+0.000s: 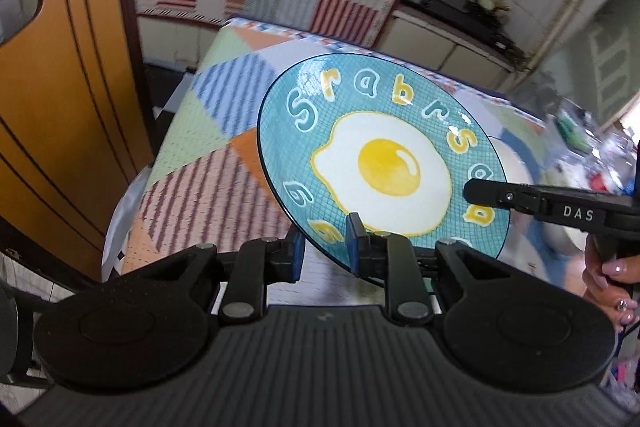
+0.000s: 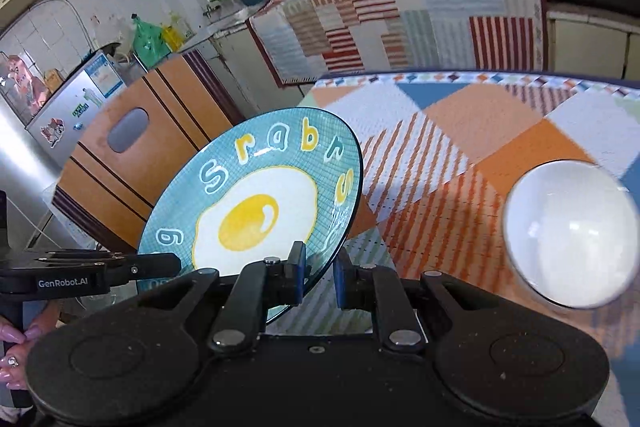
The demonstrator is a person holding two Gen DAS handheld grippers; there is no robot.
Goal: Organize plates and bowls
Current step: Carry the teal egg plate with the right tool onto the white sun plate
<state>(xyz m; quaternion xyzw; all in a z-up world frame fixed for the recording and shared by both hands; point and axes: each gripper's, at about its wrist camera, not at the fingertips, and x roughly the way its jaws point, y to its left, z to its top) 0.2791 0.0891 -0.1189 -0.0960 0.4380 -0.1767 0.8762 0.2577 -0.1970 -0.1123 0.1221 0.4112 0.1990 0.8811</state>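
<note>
Both tools, left tool (image 1: 326, 241) and right tool (image 2: 320, 267), clamp narrow on opposite near edges of the tilted egg plate (image 1: 380, 163), held above the counter (image 2: 500, 115), with the white bowl (image 2: 572, 231) lying rightward, nearer the right hand.

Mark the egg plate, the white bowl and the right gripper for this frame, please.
egg plate (image 2: 256, 215): right wrist view, on the painted yolk.
white bowl (image 2: 568, 231): right wrist view, on its domed white outer surface.
right gripper (image 2: 320, 269): right wrist view, midway between the fingertips, at the plate's rim.
</note>
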